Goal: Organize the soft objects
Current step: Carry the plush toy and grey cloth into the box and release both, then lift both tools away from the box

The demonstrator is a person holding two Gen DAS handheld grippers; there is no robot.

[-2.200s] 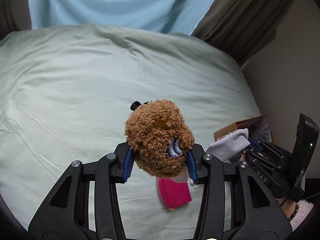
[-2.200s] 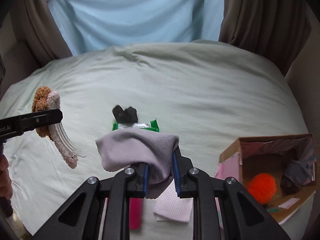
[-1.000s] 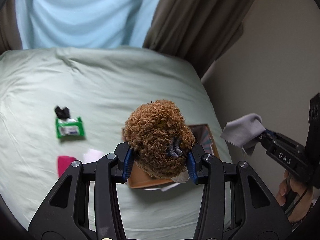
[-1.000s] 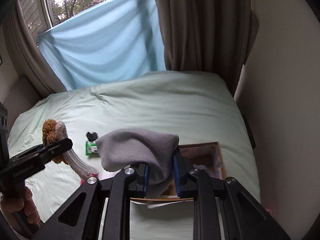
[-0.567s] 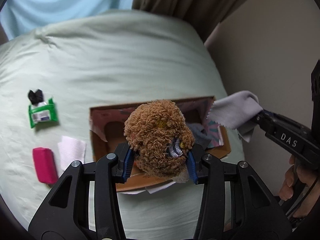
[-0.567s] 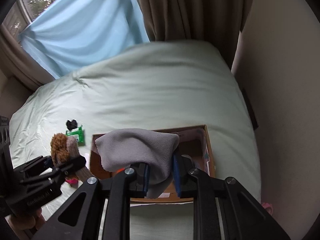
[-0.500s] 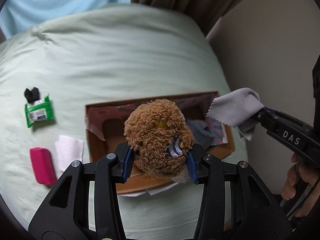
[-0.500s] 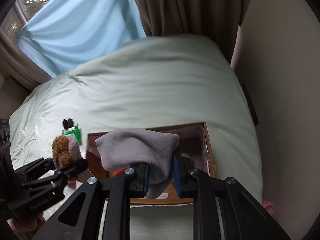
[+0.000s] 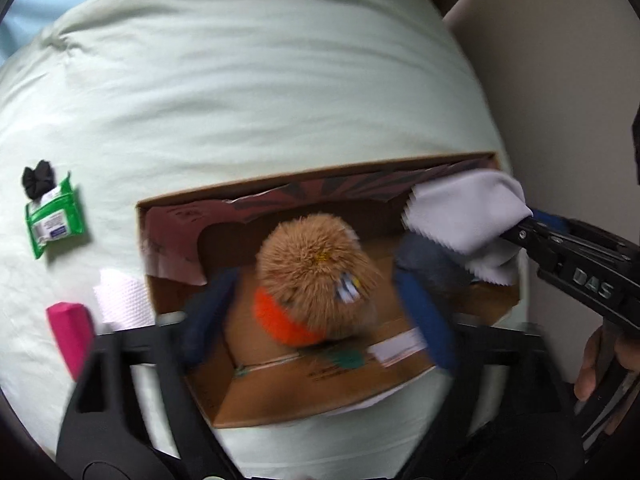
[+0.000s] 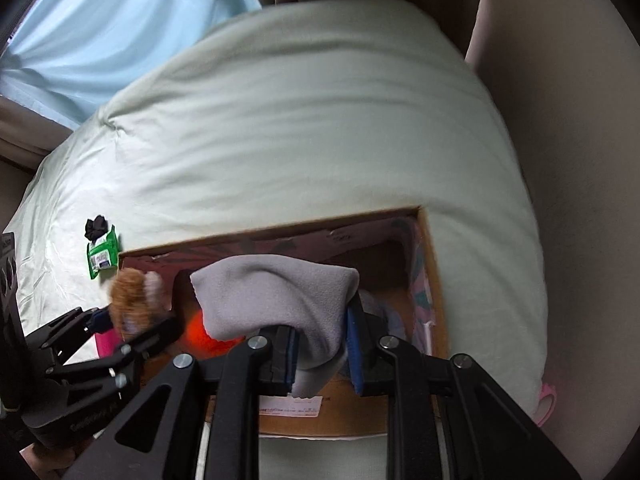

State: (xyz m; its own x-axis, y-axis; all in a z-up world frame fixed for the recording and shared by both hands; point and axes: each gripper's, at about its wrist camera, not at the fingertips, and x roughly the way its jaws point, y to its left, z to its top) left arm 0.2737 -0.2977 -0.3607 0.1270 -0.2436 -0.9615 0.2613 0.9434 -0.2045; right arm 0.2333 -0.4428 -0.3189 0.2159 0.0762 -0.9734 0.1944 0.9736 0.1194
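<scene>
Left wrist view: letting go of the brown plush toy (image 9: pixel 316 256). Having just been opening, the jaws of the left gripper (image 9: pixel 316 304) are now standing spread wide, with clear gaps either side of the toy, which was clamped a moment ago. Dropping free between the jaws, straight ahead of them, into the cardboard box (image 9: pixel 320 172) and onto the orange ball (image 9: pixel 280 324) already lying there.

Right wrist view: loosening on the grey cloth (image 10: pixel 276 292). The jaws of the right gripper (image 10: pixel 320 352) having just been opening a little, with the cloth draped between them and over their tips; not possible to tell whether still pinching it. Hanging directly above the box's right half, ahead of the jaws.

Judging both deliveries as nearly done: toy effectively in, cloth needing only a fuller release.

Still waiting on the bed (image 9: pixel 240 80), outside the box and off to the left of the left jaws: green wipes pack (image 9: pixel 54 216), pink block (image 9: pixel 70 332), white tissue (image 9: pixel 120 300). Probably going for those next.
</scene>
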